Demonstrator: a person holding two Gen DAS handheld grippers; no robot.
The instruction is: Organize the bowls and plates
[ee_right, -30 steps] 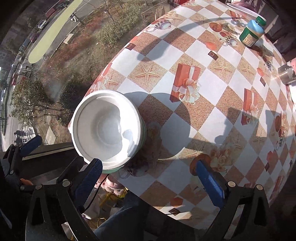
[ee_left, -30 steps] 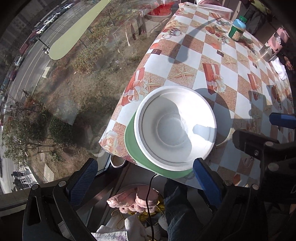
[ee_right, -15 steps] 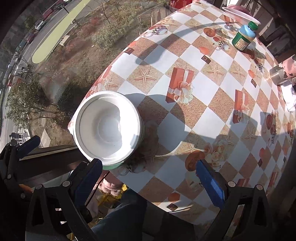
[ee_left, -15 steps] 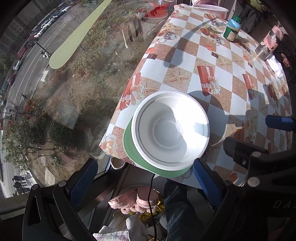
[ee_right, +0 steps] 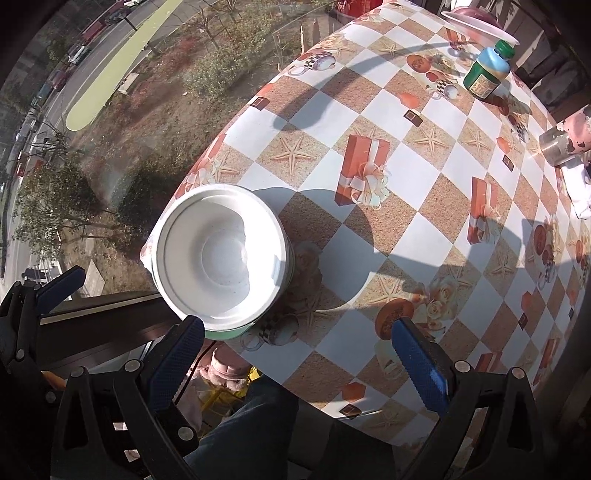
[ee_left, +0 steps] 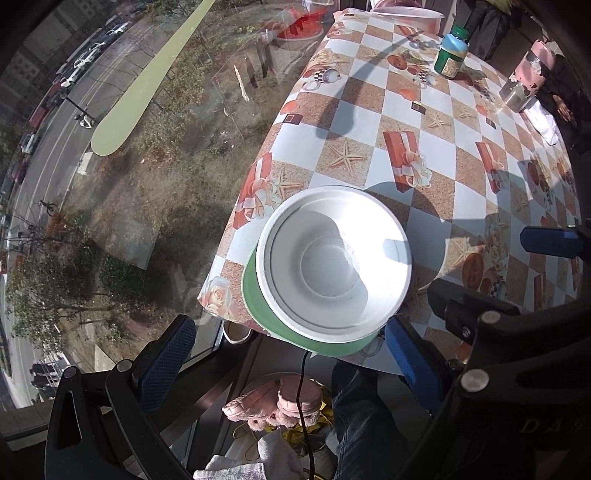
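Note:
A white bowl sits on a green plate at the near left corner of the checked table; the plate overhangs the edge. The stack also shows in the right wrist view, with the green plate peeking out below. My left gripper is open and empty, hovering above and just short of the stack. My right gripper is open and empty, above the table edge to the right of the stack. A pink and white plate stack stands at the far end.
A green bottle stands far back, also in the right wrist view. A pink-lidded steel cup and a white cloth lie at the far right. A window pane runs along the table's left edge. Pink slippers lie below.
Both grippers have risen and drawn back from the table, so the stack looks smaller and more of the table shows. The bowl and plate have not moved. Both grippers stay open.

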